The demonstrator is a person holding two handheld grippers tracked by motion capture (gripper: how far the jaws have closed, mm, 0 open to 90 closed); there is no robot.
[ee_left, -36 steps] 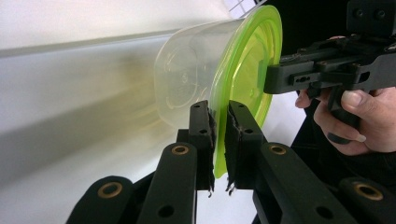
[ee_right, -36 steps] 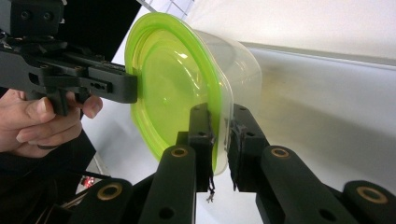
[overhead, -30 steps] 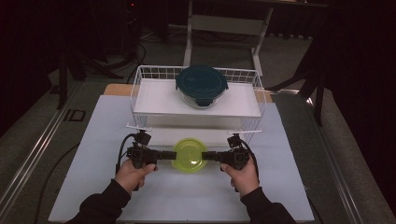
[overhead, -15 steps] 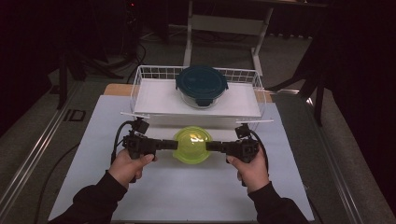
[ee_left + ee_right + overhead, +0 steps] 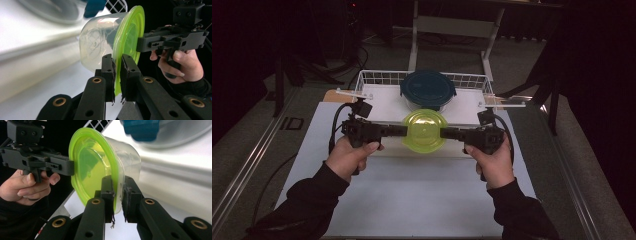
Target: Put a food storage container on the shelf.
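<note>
Hand-held grippers (image 5: pixel 406 132) (image 5: pixel 443 133) pinch round translucent tub (image 5: pixel 425 131) (lime lid (image 5: pixel 130 35)).

Right gripper (image 5: pixel 117 195) pinching rim of clear container with green lid (image 5: pixel 97 165), jaws clamping either side of lid edge. Left gripper (image 5: pixel 71 167) gripping opposite rim, hand (image 5: pixel 27 187) wrapping its handle. Dark teal lid (image 5: pixel 141 128) blurring at top, white surface (image 5: pixel 180 157) lying beyond.

Both grippers (image 5: pixel 424 132) level (jaws clamped), facing inward
</note>
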